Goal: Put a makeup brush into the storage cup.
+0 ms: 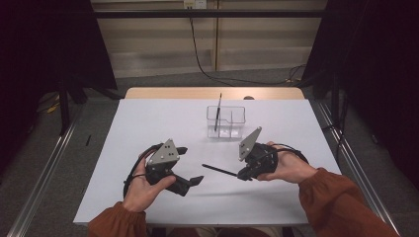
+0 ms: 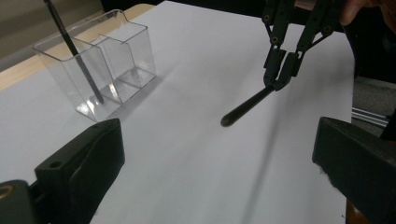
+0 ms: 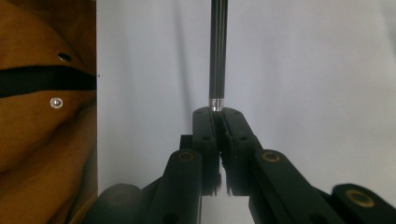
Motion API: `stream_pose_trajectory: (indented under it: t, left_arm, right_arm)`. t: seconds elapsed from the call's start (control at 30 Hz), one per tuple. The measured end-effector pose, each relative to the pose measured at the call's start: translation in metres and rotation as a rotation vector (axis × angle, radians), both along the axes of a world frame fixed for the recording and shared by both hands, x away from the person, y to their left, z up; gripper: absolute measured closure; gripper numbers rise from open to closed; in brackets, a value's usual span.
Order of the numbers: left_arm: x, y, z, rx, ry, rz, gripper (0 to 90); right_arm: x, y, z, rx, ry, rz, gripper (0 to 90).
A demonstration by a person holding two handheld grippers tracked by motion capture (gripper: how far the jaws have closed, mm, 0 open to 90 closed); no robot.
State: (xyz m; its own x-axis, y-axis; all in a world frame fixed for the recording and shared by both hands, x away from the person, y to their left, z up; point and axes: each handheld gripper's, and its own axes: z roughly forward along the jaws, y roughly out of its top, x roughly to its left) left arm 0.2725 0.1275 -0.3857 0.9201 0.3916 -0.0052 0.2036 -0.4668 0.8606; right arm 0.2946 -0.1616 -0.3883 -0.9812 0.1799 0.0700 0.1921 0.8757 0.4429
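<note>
Black brush (image 1: 220, 171) is pinched at one end by the right tongs (image 1: 245, 176), clear of the white surface (image 1: 148, 123), long handle sticking out toward the left tongs (image 1: 196, 181). In the right gripper view the jaws are pressed together on the end just past the metal ferrule (image 3: 215, 103), so the grip is right at the tip with the whole shaft cantilevered. Left tongs are spread, pinching nothing, hovering near the front of the surface.

Clear divided holder (image 1: 226, 122) sits toward the back, well apart from both hands. A second black brush (image 1: 218, 112) already stands in its left compartment, leaning.

My read on risks:
- End grip plus long lever: the brush may pivot or droop in the jaws on any quick swing, then miss the opening.
- Holder looks light and transparent. Clipping the rim with the handle could tip or slide it, and knock the standing brush over.
- Releasing too high could bounce the brush out.
- The left tongs sit in the handle's sweep path, so a collision is possible.
</note>
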Motion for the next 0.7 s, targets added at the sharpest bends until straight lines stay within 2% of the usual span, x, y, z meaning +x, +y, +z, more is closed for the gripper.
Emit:
stream_pose_trajectory:
  t: [0.03, 0.27, 0.4, 0.57, 0.7]
  left_arm:
    - [0.000, -0.001, 0.000, 0.002, 0.000, -0.003, 2.3]
    - [0.003, -0.007, 0.000, 0.029, 0.016, -0.022, 2.4]
    - [0.005, -0.008, 0.000, 0.064, 0.021, -0.032, 2.7]
    - [0.007, -0.011, -0.001, 0.081, 0.041, -0.037, 2.6]
    - [0.008, -0.014, -0.002, 0.117, 0.049, -0.056, 3.0]
  right_arm:
    - [-0.001, 0.001, 0.000, -0.019, 0.004, -0.001, 84.5]
    - [0.005, 0.006, 0.004, -0.063, 0.011, 0.018, 84.5]
    - [0.006, 0.009, 0.002, -0.104, 0.017, 0.034, 84.5]
    - [0.006, 0.014, 0.000, -0.154, 0.022, 0.061, 84.5]
    - [0.007, 0.017, 0.000, -0.182, 0.029, 0.072, 84.5]
